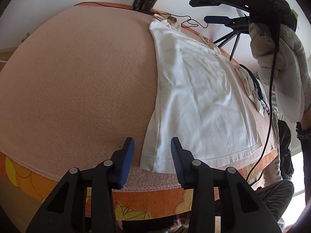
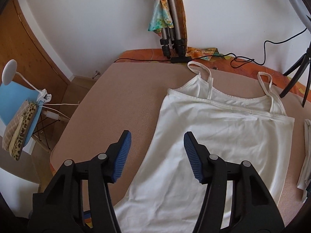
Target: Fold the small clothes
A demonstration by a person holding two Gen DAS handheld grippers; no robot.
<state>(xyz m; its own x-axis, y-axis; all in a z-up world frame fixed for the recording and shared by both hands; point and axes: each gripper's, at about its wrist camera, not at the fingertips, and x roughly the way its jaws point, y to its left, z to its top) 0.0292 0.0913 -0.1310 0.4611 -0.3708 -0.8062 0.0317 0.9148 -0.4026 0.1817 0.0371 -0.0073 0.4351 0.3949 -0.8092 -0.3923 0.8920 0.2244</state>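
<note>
A white strappy top (image 1: 202, 97) lies flat on the pink padded table (image 1: 77, 77), straps toward the far edge. My left gripper (image 1: 152, 147) is open and empty, just above the top's near hem corner. The right gripper (image 1: 211, 9) shows in the left wrist view, open, held high above the strap end by a gloved hand. In the right wrist view the top (image 2: 213, 136) is spread out below my open right gripper (image 2: 157, 141), which hovers over its left side edge. Both straps (image 2: 206, 71) lie flat.
A small pile of folded white clothes (image 1: 250, 85) sits right of the top, also at the right edge of the right wrist view (image 2: 306, 155). Tripod legs (image 2: 171, 38) and a black cable (image 2: 243, 60) lie at the table's far edge. A blue chair (image 2: 19, 106) stands left.
</note>
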